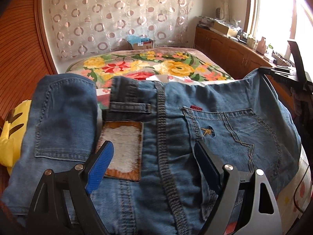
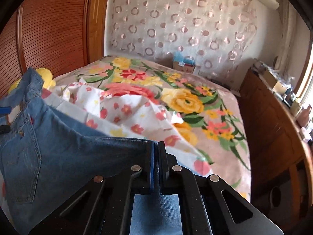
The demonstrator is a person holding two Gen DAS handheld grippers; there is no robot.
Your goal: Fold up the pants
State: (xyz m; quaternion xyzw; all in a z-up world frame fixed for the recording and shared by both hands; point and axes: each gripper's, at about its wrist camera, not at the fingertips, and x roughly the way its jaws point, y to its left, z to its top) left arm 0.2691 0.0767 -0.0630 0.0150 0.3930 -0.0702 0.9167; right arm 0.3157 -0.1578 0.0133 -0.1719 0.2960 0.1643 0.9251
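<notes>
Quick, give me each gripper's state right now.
Left gripper: open, jaws spread over the jeans, gripping nothing.
Right gripper: shut on the jeans' edge.

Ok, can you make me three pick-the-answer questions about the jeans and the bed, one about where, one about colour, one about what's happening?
1. Where is the brown patch on the jeans?
A between the left hand-held gripper's open fingers
B on the cupboard
C on the window

2. What colour are the gripper pads?
A red
B blue
C green

3. What is the right hand-held gripper doing?
A wide open
B shut on the jeans
C holding a pillow

Answers: 1 A, the patch lies between the fingers. 2 B, the ribbed pad is blue. 3 B, denim is pinched in it.
</notes>
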